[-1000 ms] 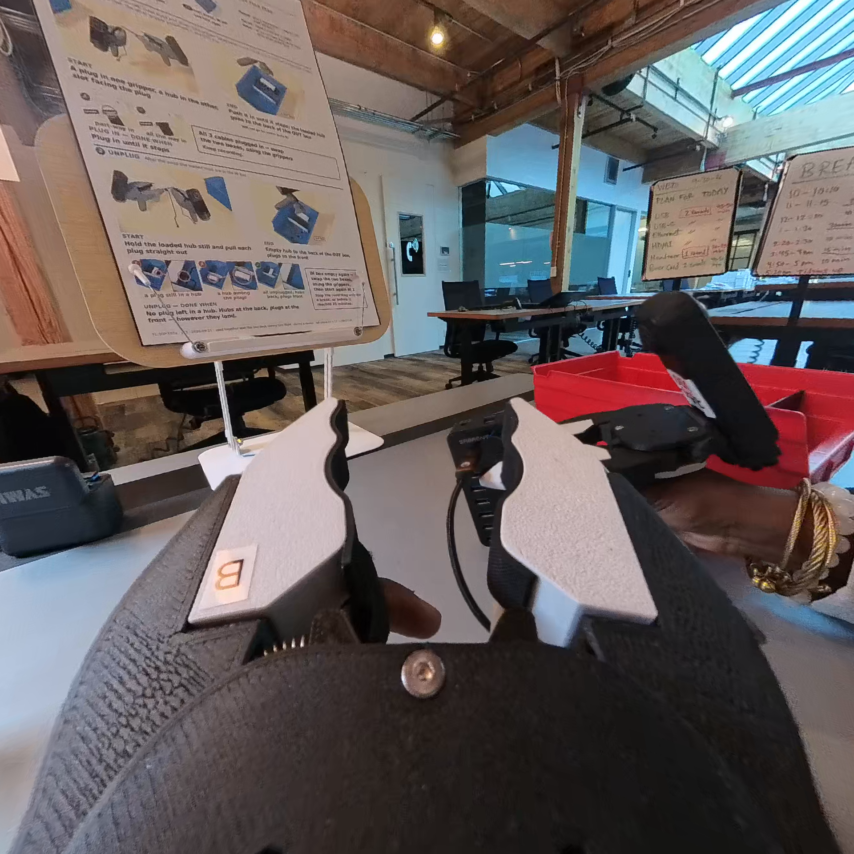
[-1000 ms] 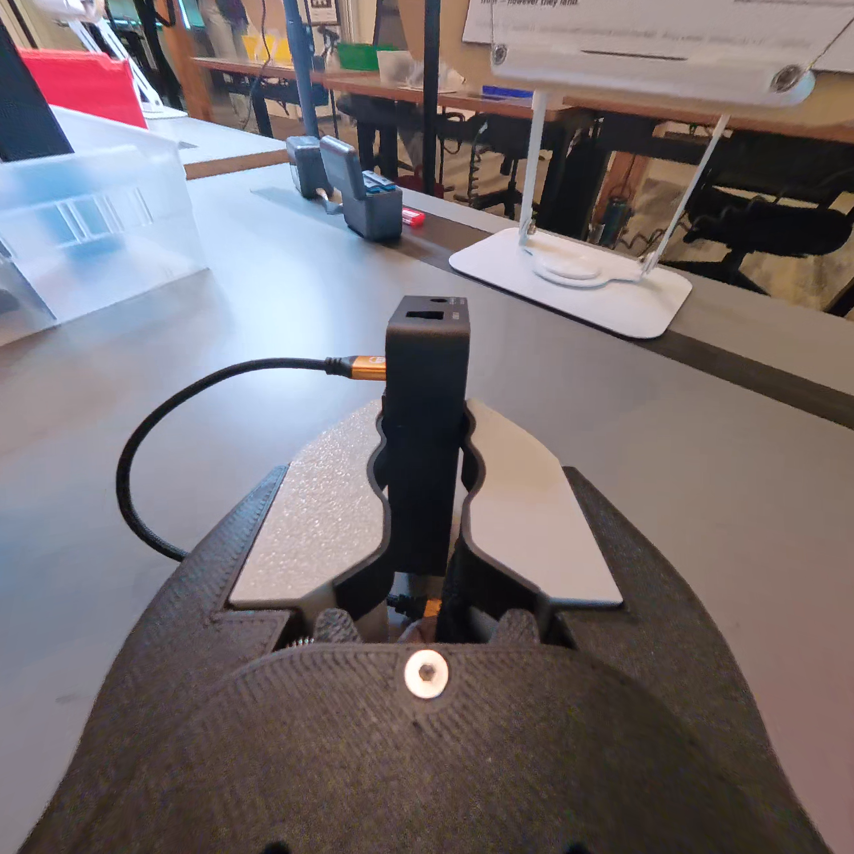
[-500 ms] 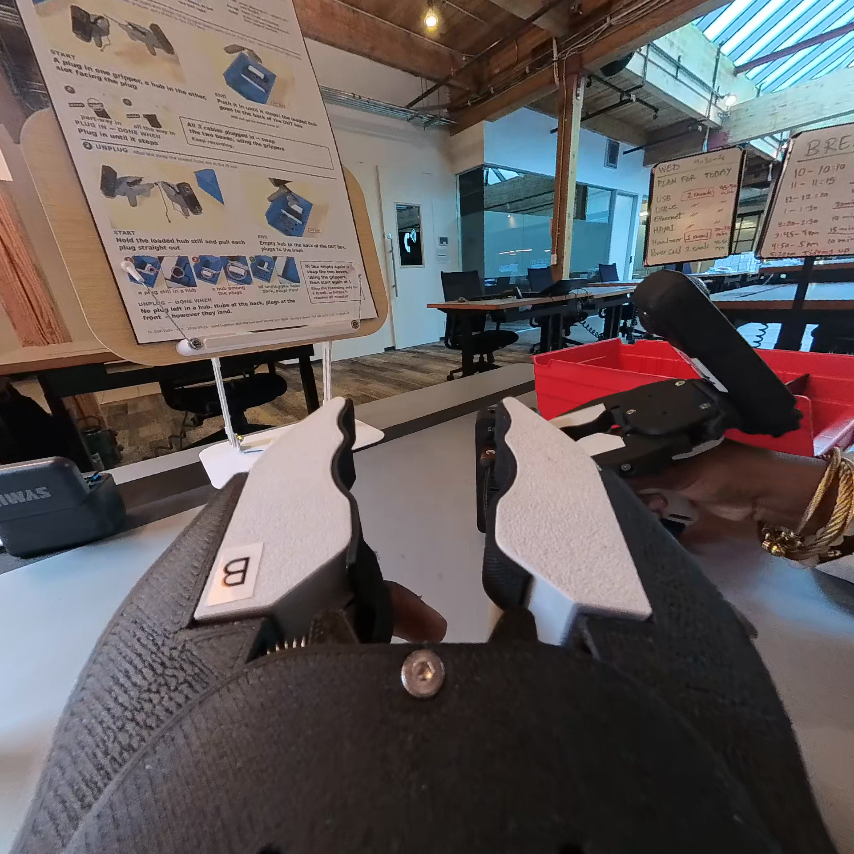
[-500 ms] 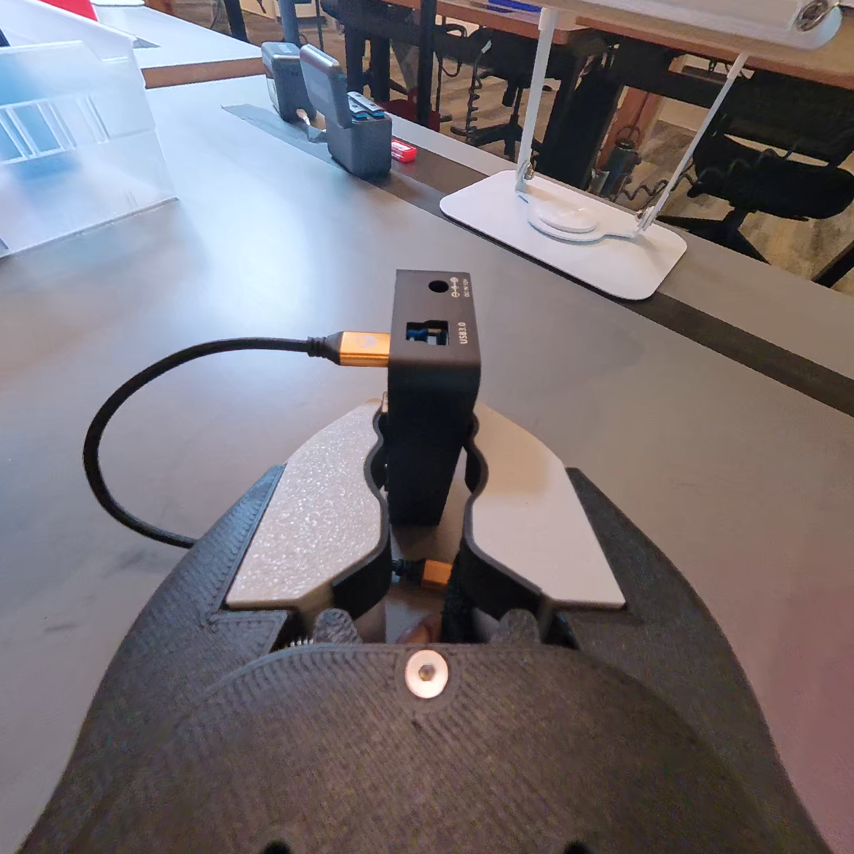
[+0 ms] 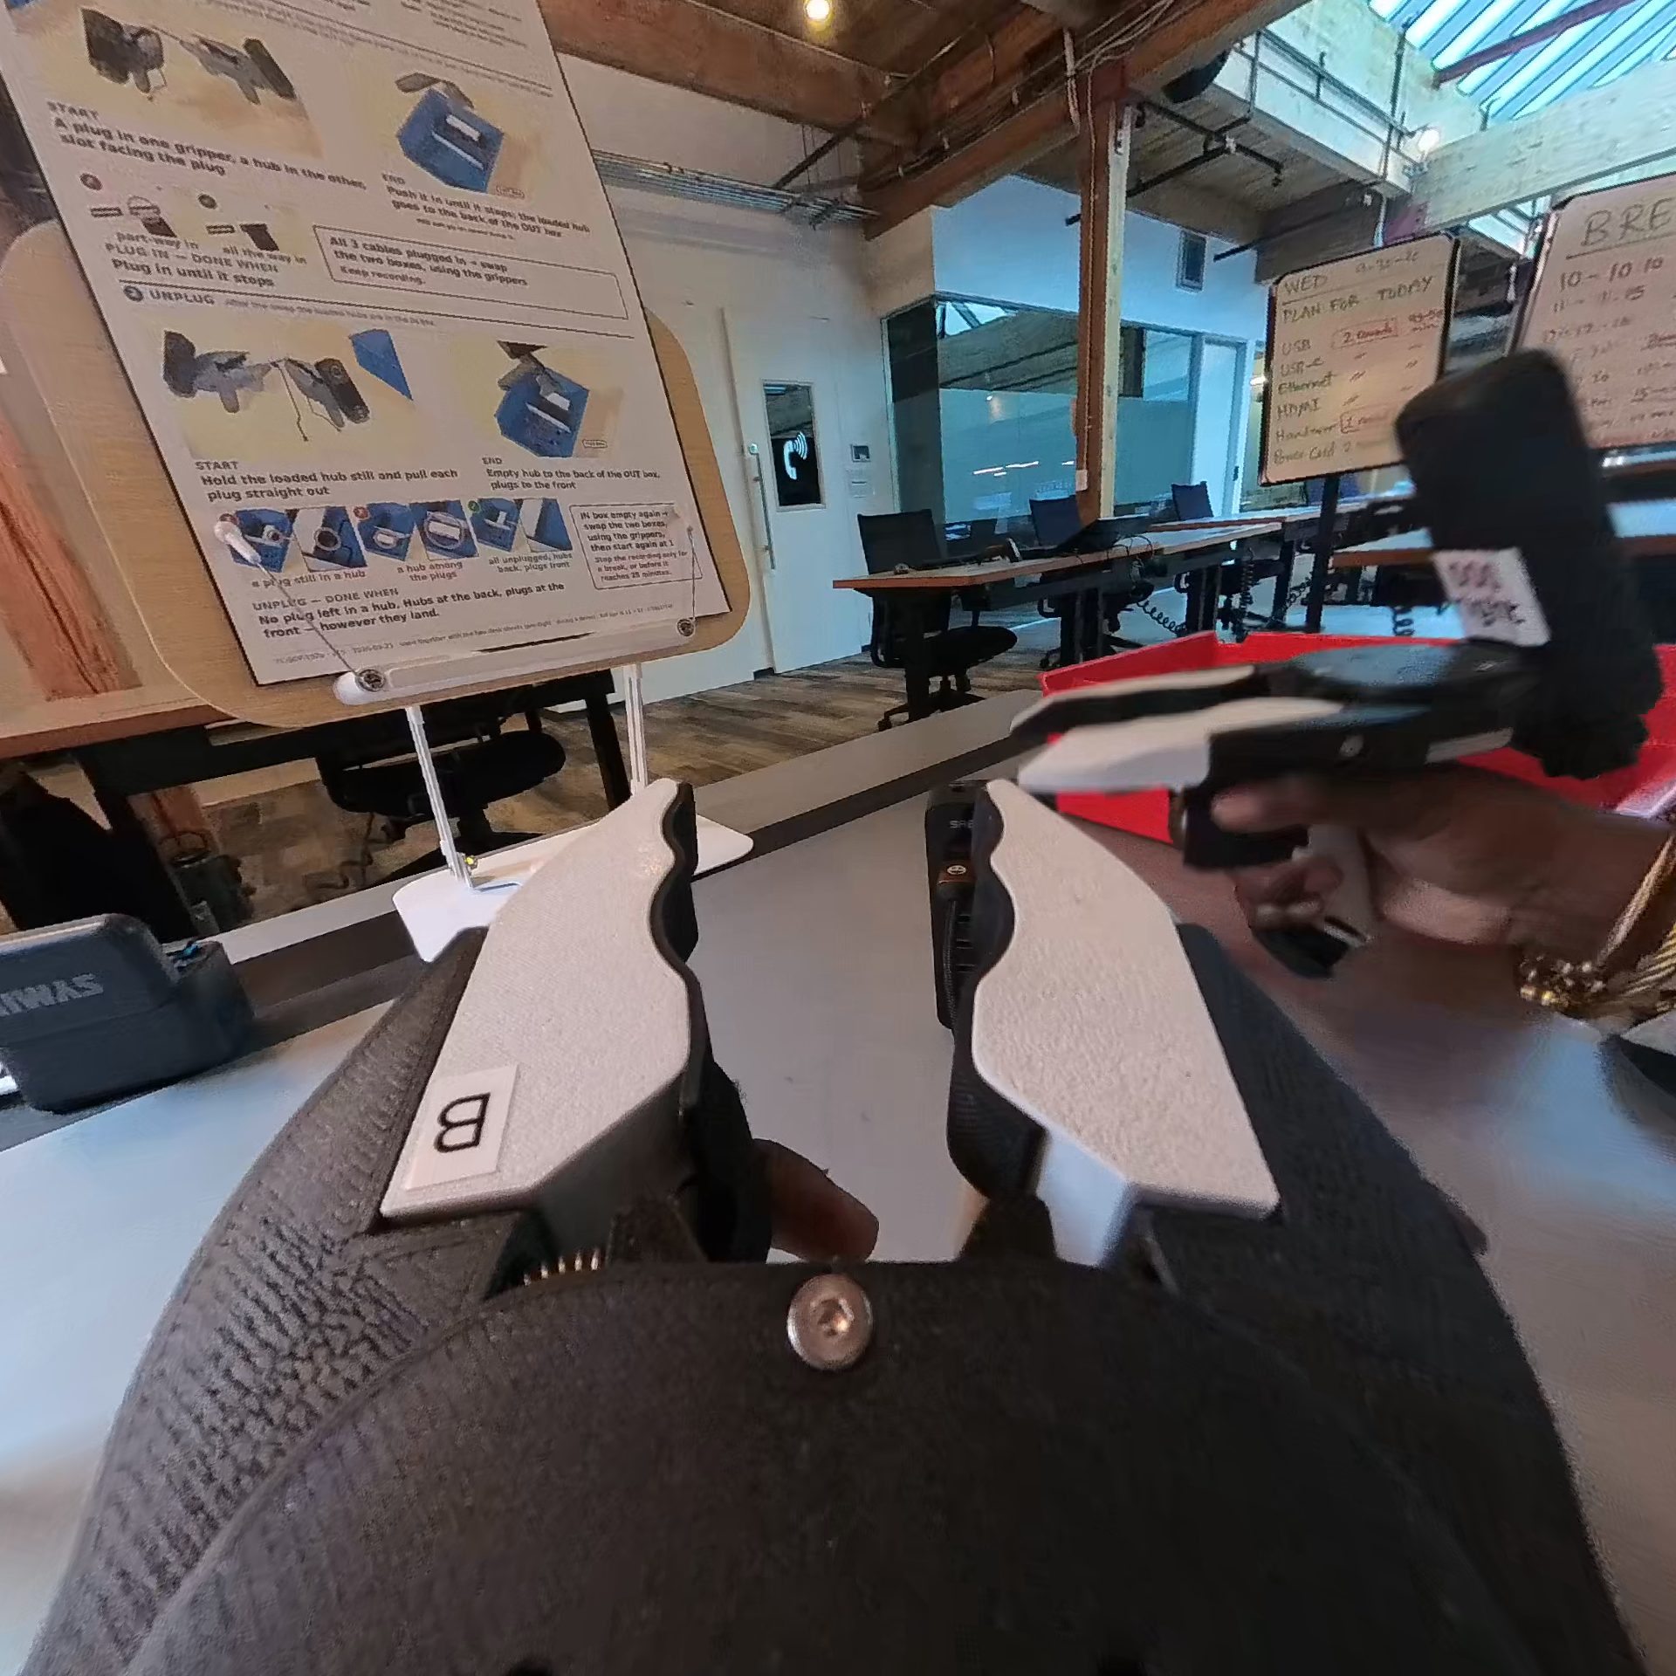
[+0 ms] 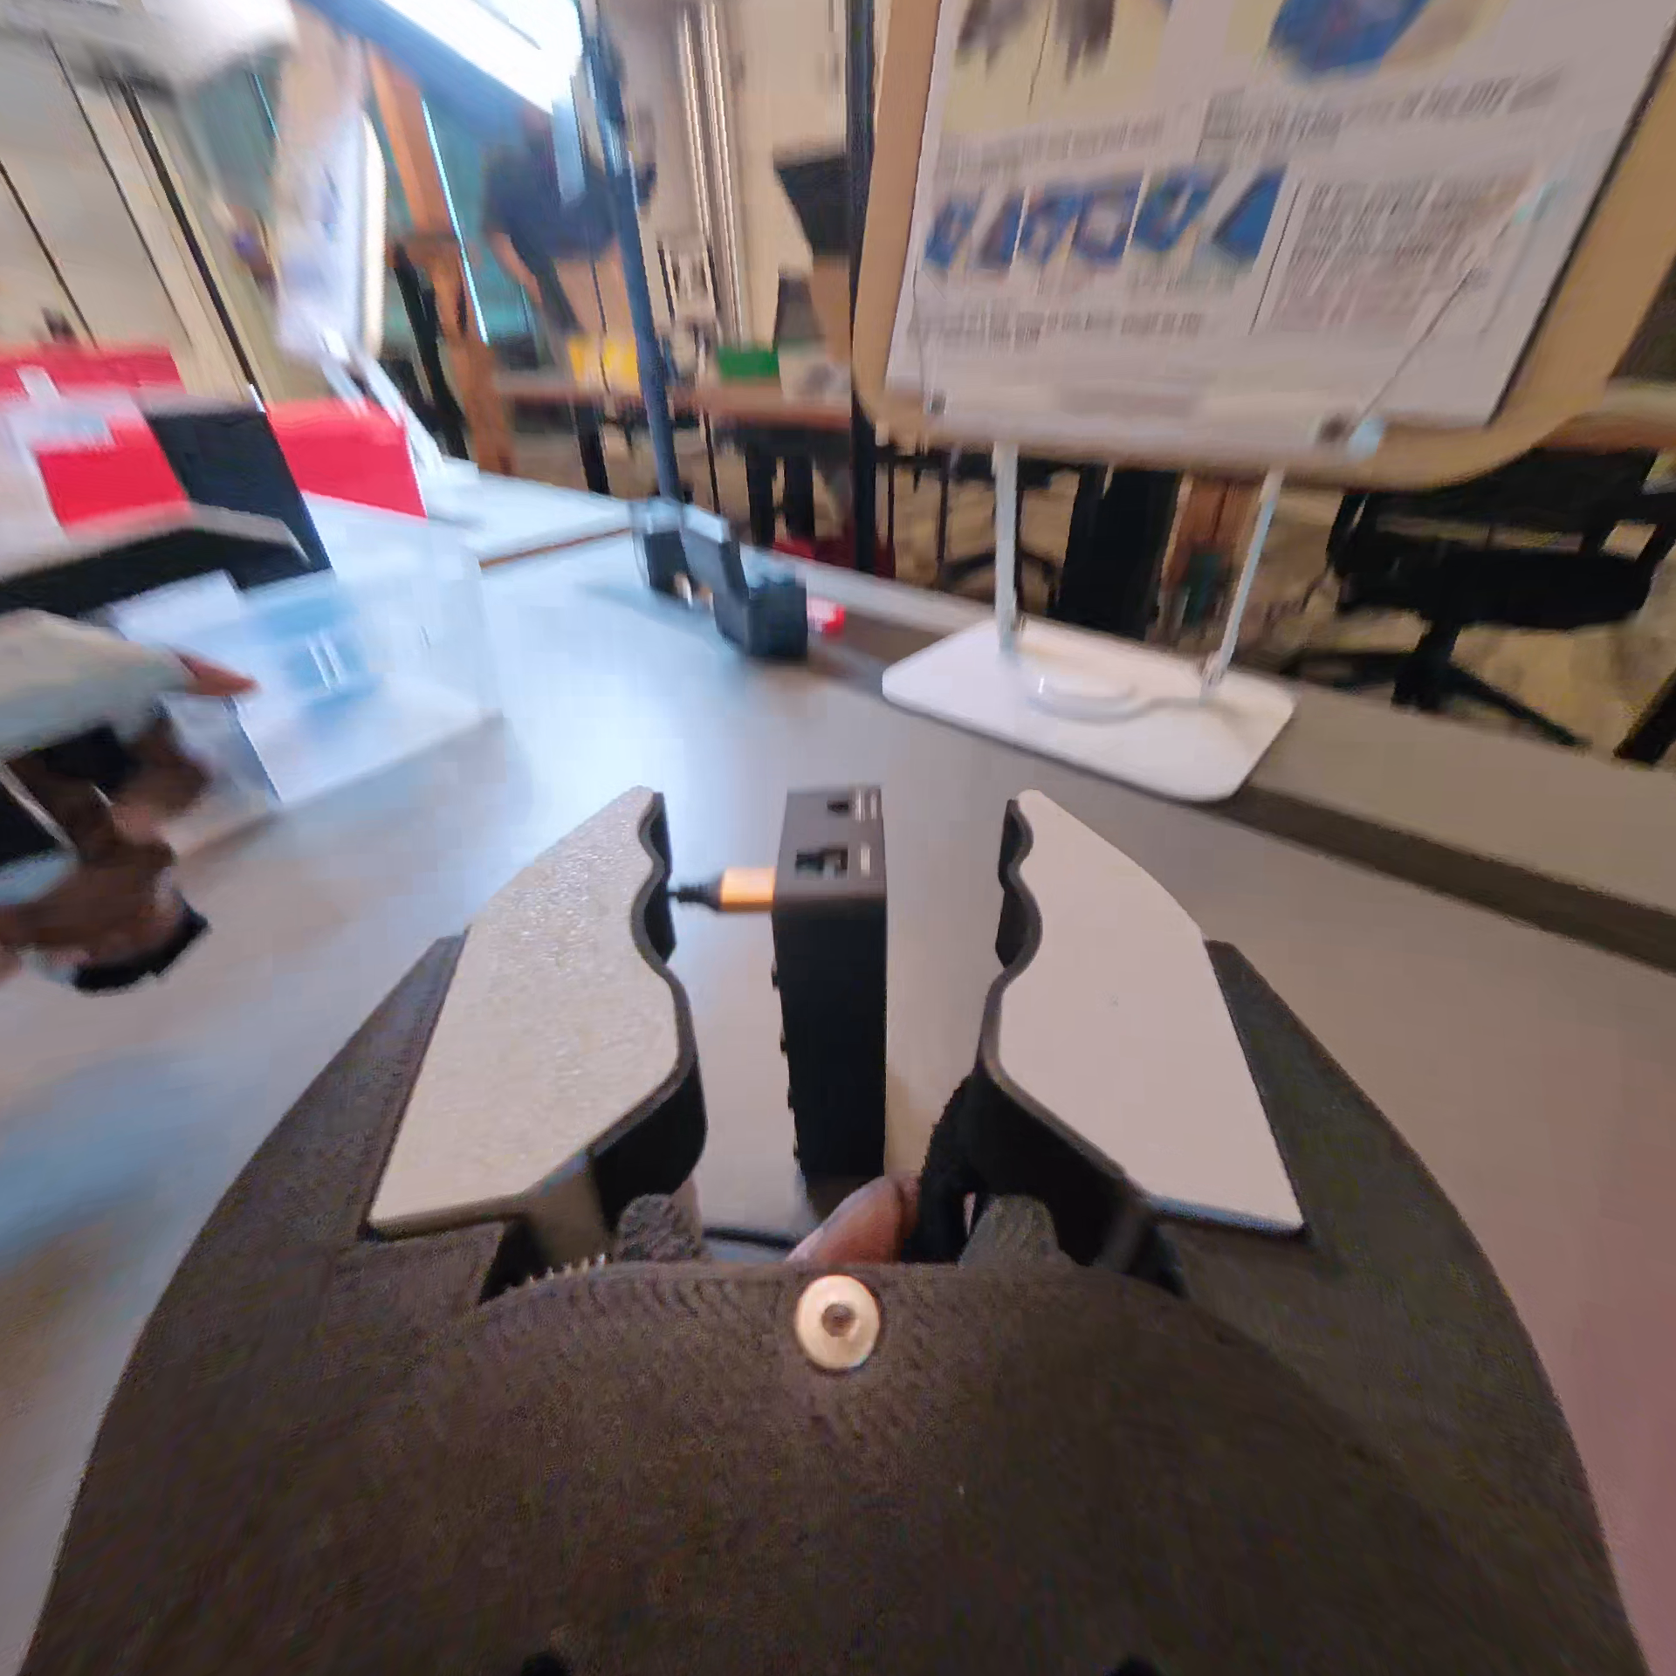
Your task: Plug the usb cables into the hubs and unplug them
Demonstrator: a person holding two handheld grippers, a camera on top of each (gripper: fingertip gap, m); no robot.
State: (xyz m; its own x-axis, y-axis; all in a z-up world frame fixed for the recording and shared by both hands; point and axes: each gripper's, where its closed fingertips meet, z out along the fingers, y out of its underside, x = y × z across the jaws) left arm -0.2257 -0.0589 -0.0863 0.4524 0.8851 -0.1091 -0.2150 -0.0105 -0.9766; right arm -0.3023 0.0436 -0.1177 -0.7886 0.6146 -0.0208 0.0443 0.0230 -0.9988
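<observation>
We see both the left gripper [image 5: 834, 898] and right gripper [image 6: 834, 898] spread wide and empty, the black hub [image 6: 830, 979] lying on the grey table [image 6: 1360, 1043] between the right one's fingers with a gold plug [image 6: 748, 887] in its side, while only our left view shows the red bin [image 5: 1134, 671].

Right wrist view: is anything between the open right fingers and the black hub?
Nothing visible does. The black hub stands in the gap of the open right gripper, touching neither finger. The orange plug sticks out of its left side toward the left finger.
</observation>
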